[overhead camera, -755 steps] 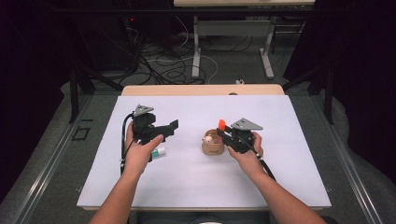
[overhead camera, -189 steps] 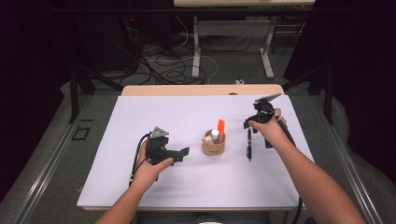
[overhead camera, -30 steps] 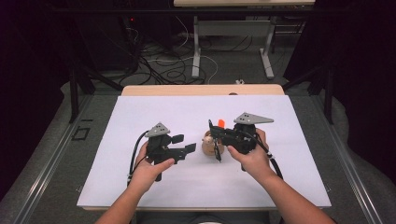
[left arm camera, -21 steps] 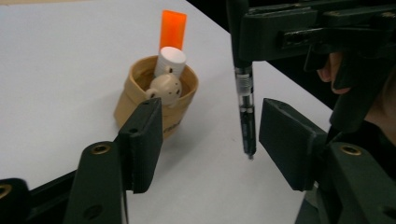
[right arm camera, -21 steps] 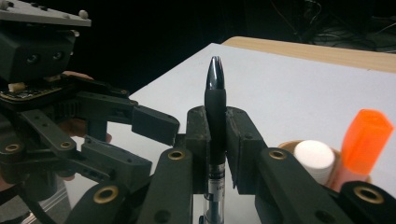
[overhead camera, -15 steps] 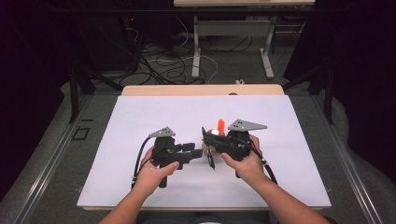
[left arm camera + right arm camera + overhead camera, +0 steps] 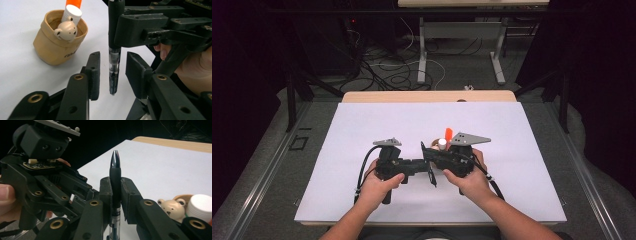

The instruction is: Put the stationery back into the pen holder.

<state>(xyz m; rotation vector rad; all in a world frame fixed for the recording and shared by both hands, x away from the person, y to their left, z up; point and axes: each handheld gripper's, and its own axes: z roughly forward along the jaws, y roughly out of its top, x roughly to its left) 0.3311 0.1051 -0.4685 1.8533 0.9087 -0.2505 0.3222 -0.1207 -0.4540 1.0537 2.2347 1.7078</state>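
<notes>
My right gripper (image 7: 115, 181) is shut on a black pen (image 7: 115, 170) and holds it upright by its barrel. In the left gripper view the pen's clear lower end (image 7: 113, 67) hangs between the pads of my left gripper (image 7: 113, 56). Those jaws have just been closing, and a small gap still shows on each side of the pen. From above, the left gripper (image 7: 424, 164) and right gripper (image 7: 429, 152) meet at mid-table with the pen (image 7: 430, 172) between them. A tan pouch (image 7: 56, 47) with a bear figure stands just behind.
The pouch (image 7: 439, 145) holds an orange marker (image 7: 448, 134) and a white-capped item (image 7: 72, 12). A white mat (image 7: 362, 130) covers the wooden table (image 7: 427, 96). Beyond the far edge are cables and table legs on the floor.
The right hand has brought the pen leftward to the left gripper. The left jaws have narrowed around the pen's lower end.
</notes>
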